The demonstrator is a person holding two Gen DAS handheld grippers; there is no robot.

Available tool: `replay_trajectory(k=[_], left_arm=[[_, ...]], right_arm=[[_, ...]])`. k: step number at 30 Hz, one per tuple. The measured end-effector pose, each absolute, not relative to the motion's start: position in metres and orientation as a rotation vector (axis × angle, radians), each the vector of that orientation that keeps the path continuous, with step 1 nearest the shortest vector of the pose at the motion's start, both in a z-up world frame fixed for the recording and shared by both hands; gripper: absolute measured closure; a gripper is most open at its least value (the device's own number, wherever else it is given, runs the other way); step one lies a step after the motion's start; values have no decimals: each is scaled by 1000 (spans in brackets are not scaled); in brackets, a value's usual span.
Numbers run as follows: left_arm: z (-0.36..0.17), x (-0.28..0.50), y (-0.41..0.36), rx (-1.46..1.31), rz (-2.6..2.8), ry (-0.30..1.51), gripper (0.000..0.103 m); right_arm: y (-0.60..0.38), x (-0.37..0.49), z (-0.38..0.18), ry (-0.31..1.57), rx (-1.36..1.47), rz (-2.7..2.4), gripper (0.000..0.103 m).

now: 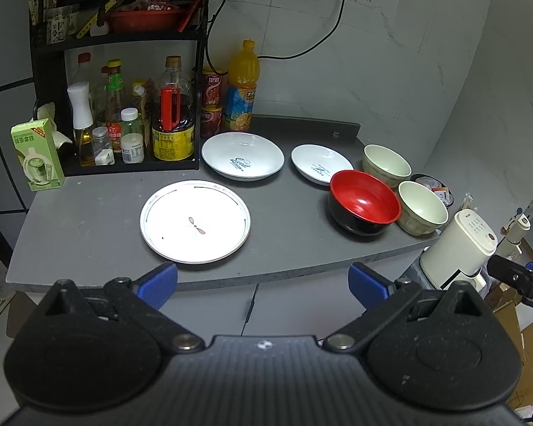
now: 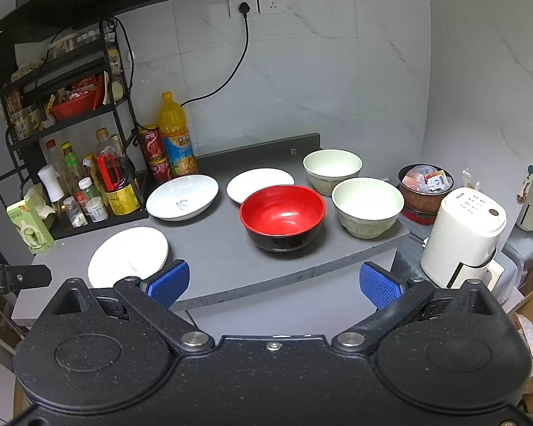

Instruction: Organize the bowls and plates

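On the grey counter (image 1: 99,227) lie a flat white plate (image 1: 194,220) (image 2: 128,257) at the front, a deep white plate (image 1: 242,156) (image 2: 182,197) behind it, and a smaller white plate (image 1: 321,164) (image 2: 259,181) to the right. A red and black bowl (image 1: 364,201) (image 2: 282,216) stands beside two pale green bowls (image 1: 386,164) (image 1: 422,206) (image 2: 332,170) (image 2: 367,206). My left gripper (image 1: 263,284) hovers open before the counter's front edge, nothing between its blue pads. My right gripper (image 2: 273,284) is open too, just short of the red bowl.
A black rack (image 1: 117,71) of sauce bottles stands at the back left, with a green carton (image 1: 37,154), an orange juice bottle (image 1: 242,87) and red cans (image 1: 213,101) nearby. A white appliance (image 2: 462,238) and a dark bowl of packets (image 2: 424,184) sit right of the counter.
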State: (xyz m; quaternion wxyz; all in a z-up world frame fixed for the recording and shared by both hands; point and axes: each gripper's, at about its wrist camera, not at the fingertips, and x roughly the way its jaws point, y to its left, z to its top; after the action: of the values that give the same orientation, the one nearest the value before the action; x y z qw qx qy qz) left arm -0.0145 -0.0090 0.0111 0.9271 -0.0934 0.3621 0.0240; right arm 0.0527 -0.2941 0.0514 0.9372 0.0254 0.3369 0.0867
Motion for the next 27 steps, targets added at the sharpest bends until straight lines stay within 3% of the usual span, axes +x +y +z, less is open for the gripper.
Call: replay_trajectory(k=[27], left_arm=[[15, 33, -18, -182, 26, 767, 1]], right_arm=[[-287, 94, 49, 682, 48, 148, 0]])
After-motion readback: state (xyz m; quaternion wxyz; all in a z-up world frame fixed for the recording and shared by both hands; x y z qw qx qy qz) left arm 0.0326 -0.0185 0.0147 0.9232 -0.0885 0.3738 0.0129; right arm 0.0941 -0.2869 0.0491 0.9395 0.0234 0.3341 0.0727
